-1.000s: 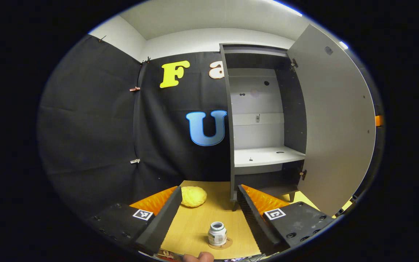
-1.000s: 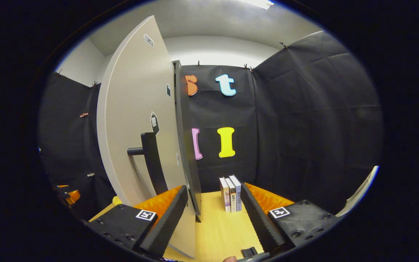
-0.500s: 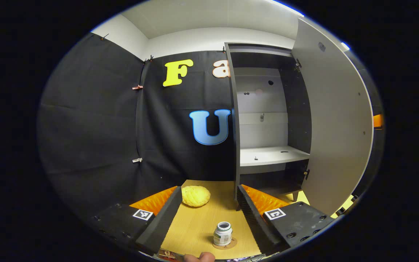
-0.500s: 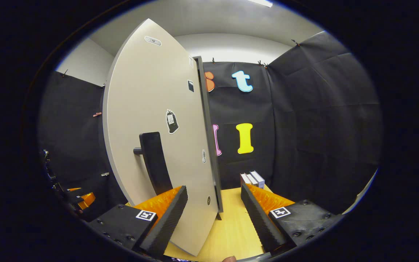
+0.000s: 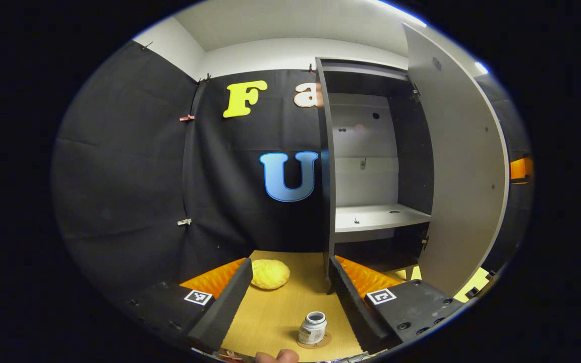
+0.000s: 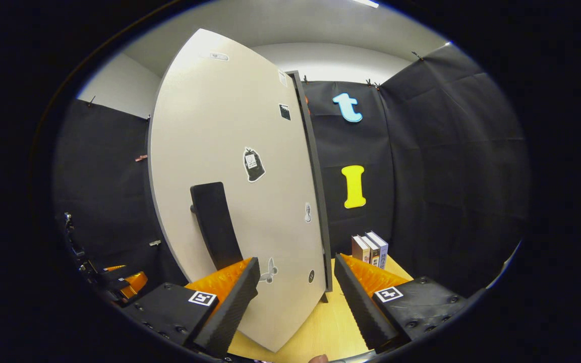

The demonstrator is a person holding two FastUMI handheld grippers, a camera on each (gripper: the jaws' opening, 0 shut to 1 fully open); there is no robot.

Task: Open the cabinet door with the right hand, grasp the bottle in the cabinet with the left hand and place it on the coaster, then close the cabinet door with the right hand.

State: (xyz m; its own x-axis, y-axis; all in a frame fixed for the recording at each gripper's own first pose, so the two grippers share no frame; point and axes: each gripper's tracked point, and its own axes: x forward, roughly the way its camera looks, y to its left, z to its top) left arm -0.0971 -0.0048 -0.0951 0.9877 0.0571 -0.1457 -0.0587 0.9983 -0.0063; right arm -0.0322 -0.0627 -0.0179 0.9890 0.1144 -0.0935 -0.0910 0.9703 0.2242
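Grey door panel [image 6: 240,191] has been swung further toward closed ahead of the right tongs [image 6: 294,297], held open and empty. Left tongs [image 5: 285,297] are open, empty; bottle [image 5: 312,327] stands on coaster [image 5: 315,342], lower centre. Closing remains.

A test booth is showing here: black cloth walls [image 5: 129,166] are hanging around a wooden tabletop [image 5: 275,307] at the bottom.
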